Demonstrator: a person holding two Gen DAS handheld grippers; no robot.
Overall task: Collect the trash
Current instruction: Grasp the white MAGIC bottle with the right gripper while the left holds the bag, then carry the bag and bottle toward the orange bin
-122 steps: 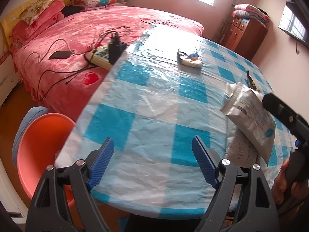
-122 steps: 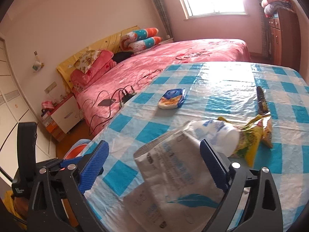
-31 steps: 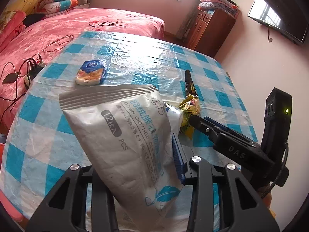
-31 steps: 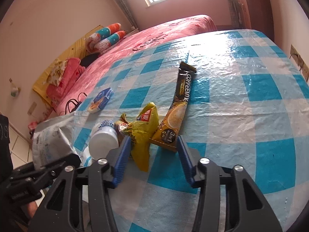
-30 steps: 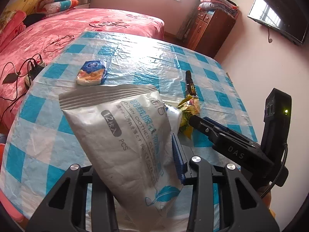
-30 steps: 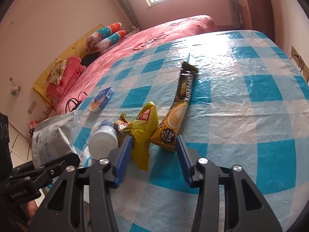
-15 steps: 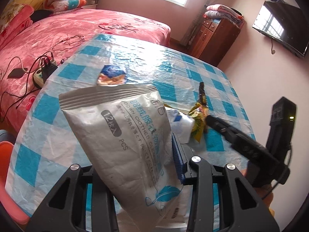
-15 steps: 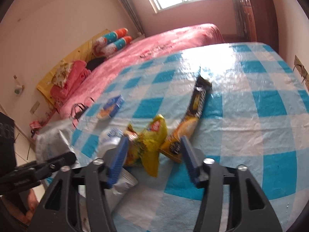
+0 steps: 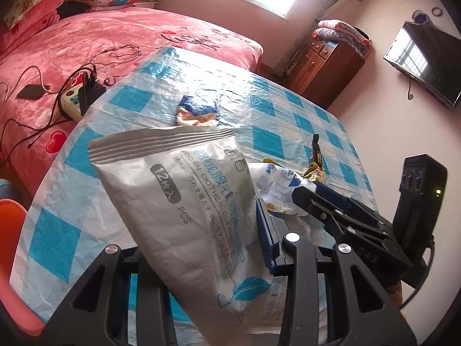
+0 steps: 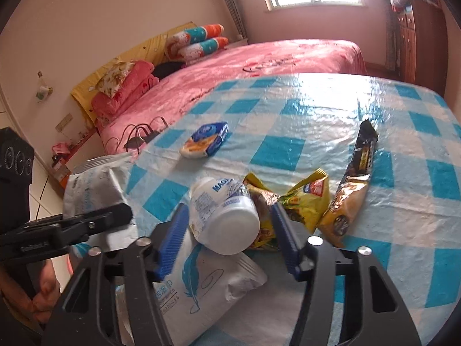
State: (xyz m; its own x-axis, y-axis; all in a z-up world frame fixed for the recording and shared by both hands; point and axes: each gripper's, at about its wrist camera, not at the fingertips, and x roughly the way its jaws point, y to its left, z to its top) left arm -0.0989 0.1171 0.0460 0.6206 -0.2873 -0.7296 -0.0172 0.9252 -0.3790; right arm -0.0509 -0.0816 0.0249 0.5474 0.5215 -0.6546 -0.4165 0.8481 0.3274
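My left gripper (image 9: pixel 213 230) is shut on a silver wipes pouch (image 9: pixel 184 199) and holds it above the near table edge; the pouch also shows in the right wrist view (image 10: pixel 92 184). My right gripper (image 10: pixel 227 239) is open, its blue pads either side of a white pill bottle (image 10: pixel 222 216) that lies on its side on a second white pouch (image 10: pixel 201 285). A crumpled yellow wrapper (image 10: pixel 299 201) and a long coffee stick sachet (image 10: pixel 354 184) lie just right of the bottle. A small blue snack pack (image 10: pixel 206 139) lies farther off.
The table has a blue and white checked plastic cloth (image 10: pixel 403 230). A pink bed (image 9: pixel 115 43) with a power strip and cables (image 9: pixel 77 95) runs along its left side. An orange chair (image 9: pixel 11 259) stands at the near left. A wooden cabinet (image 9: pixel 325 66) stands beyond.
My right gripper has moved left and forward from the yellow wrapper, and its pads now flank the white bottle. My left gripper still holds the pouch and has swung a little left.
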